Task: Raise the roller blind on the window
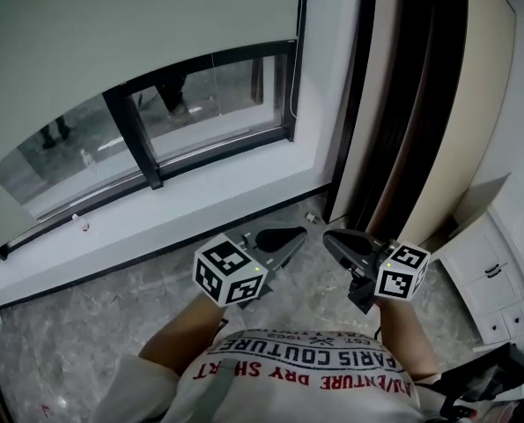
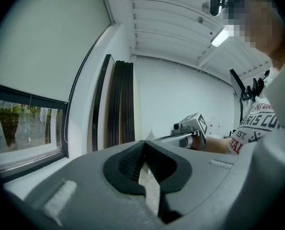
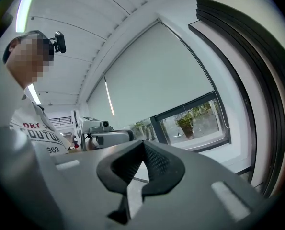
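Observation:
The pale roller blind (image 1: 112, 25) hangs low over the window (image 1: 200, 95), leaving only a strip of glass uncovered at the bottom. The left gripper view shows the blind (image 2: 41, 47) at the left, and the right gripper view shows the blind (image 3: 156, 85) in the middle. A thin cord (image 3: 223, 116) hangs at the window's right edge. My left gripper (image 1: 292, 234) and right gripper (image 1: 332, 240) are held level in front of my chest, tips close together, well short of the window. Both are shut with nothing in them, as the left gripper (image 2: 143, 145) and right gripper (image 3: 143, 145) show in their own views.
Dark flat panels (image 1: 402, 104) lean against the wall right of the window. A white cabinet with drawers (image 1: 490, 280) stands at the far right. A white sill (image 1: 182, 205) runs under the glass, above a marbled floor (image 1: 94, 324).

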Demonstrator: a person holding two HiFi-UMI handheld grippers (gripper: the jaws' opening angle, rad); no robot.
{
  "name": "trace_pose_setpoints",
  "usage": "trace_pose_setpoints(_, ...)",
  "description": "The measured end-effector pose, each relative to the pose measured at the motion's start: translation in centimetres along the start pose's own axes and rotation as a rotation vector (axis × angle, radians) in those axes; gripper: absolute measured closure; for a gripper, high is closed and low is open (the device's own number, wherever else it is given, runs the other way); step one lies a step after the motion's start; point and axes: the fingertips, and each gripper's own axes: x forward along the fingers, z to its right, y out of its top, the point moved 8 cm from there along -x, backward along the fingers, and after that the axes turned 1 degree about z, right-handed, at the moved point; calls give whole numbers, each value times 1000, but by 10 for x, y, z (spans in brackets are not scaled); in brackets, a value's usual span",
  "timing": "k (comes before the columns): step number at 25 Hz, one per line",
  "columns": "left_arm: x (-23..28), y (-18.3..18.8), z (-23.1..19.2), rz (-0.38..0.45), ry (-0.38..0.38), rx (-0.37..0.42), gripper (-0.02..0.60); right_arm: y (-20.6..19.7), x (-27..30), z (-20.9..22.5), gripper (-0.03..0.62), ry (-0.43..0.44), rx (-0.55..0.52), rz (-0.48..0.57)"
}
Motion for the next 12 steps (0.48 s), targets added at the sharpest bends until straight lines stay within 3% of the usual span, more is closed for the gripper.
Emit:
trace_pose_setpoints(6,31,5,-47,7,-11,-1,580,5,25,53,589,13,25,5)
trace_pose_setpoints(12,88,-1,-114,-18,16,-20,580,9,51,143,589,29,56,-11)
